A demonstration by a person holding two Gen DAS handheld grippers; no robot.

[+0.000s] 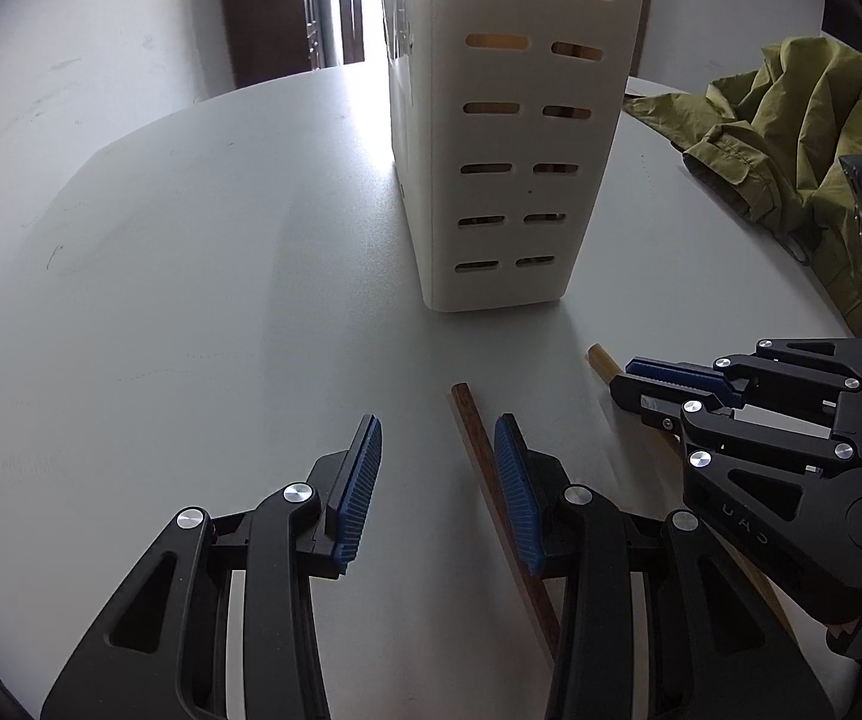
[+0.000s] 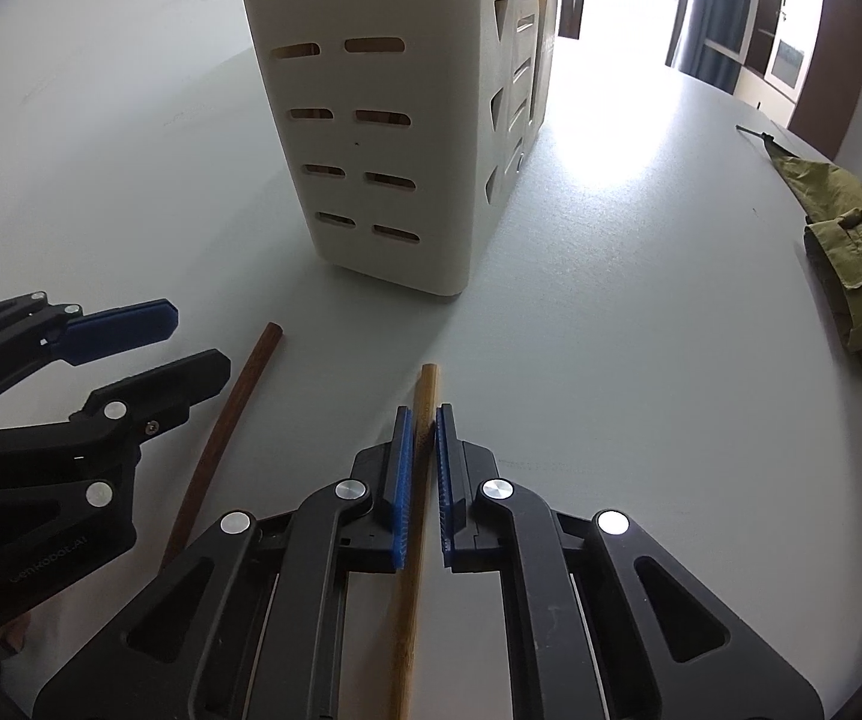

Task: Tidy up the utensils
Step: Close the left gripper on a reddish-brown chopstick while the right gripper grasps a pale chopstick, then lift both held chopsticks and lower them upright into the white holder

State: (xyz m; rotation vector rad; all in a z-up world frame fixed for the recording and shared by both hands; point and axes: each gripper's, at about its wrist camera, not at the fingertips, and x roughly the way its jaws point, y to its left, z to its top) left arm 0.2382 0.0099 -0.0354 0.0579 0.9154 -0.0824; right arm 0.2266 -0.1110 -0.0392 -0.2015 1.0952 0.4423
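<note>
The white table (image 1: 161, 300) carries the slotted holder (image 1: 509, 138); before it lie two stiff, light sticks. Your right gripper (image 2: 425, 414) is clenched on the pale stick (image 2: 428, 384) near its end. Your left gripper (image 1: 437, 462) is released around the dark stick (image 1: 470, 420); take it there too.

A dark brown stick (image 2: 221, 426) and a pale bamboo stick (image 2: 425, 396) lie before the slotted cream holder (image 2: 371, 120).

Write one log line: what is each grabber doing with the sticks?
right gripper: shut on light chopstick | left gripper: open around dark chopstick | holder: upright on table
</note>
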